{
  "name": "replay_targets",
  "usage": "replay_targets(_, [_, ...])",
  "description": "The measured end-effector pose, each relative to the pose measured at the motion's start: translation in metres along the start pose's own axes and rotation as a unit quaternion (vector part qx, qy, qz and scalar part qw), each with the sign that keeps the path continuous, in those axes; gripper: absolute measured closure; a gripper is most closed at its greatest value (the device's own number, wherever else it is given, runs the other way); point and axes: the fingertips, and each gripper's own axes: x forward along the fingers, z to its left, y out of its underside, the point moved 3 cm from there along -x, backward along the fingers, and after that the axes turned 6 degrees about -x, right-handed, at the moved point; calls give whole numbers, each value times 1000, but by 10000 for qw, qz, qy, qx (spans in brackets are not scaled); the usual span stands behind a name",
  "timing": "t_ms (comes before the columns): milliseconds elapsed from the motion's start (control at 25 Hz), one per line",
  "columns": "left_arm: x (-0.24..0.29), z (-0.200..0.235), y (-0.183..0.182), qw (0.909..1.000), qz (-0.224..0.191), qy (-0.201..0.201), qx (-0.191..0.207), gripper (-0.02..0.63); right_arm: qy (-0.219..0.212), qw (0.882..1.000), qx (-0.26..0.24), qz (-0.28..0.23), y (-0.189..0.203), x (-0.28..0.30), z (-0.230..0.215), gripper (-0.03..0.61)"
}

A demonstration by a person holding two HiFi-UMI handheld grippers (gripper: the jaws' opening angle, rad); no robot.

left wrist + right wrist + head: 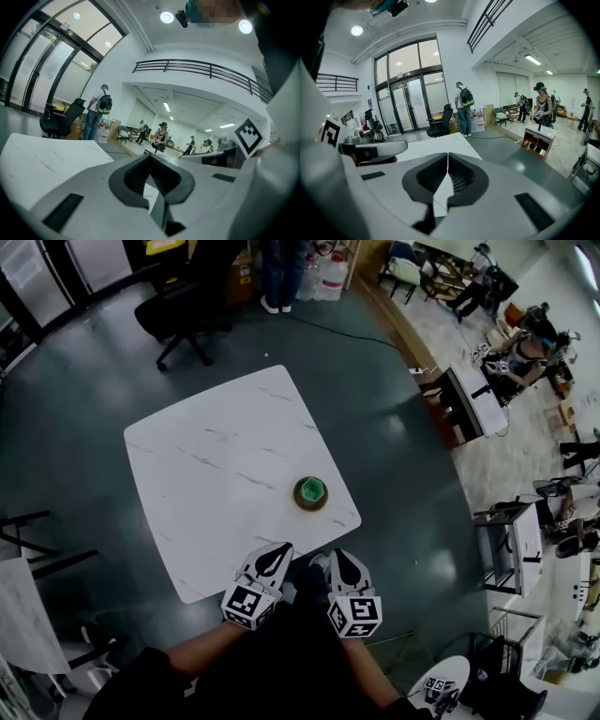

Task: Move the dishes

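Observation:
A small round dish (310, 493), dark-rimmed with green inside, sits on the white marble table (216, 465) near its right front corner. My left gripper (277, 555) hovers at the table's front edge, jaws pressed together and empty. My right gripper (343, 562) is beside it, just off the table's front corner, also shut with nothing held. Both tips are a short way in front of the dish. In the left gripper view the left gripper (151, 157) points over the tabletop (51, 157). The right gripper (447, 155) shows its tips meeting above the table (436, 143).
A black office chair (183, 310) stands beyond the table's far corner. A person (281, 273) stands farther back by some boxes. Desks and people (487, 381) fill the right side. A dark frame (28, 540) is on the floor at left.

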Motion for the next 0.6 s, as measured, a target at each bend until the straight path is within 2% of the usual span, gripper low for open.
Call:
replay_targets(160, [12,17,-5,9997,-43,-192,-130,597,-124,9999,-22,-37,-13,28,-8,561])
replay_targets(320, [27,29,-7,9992,-64,-378,-91,597,-172,9997,-174,-61,-22,53,-19,561])
replay_targets(600, [60,56,-15,9953,-88,-961,-17,597,-660,9967,-376,303,-25,116,-50,561])
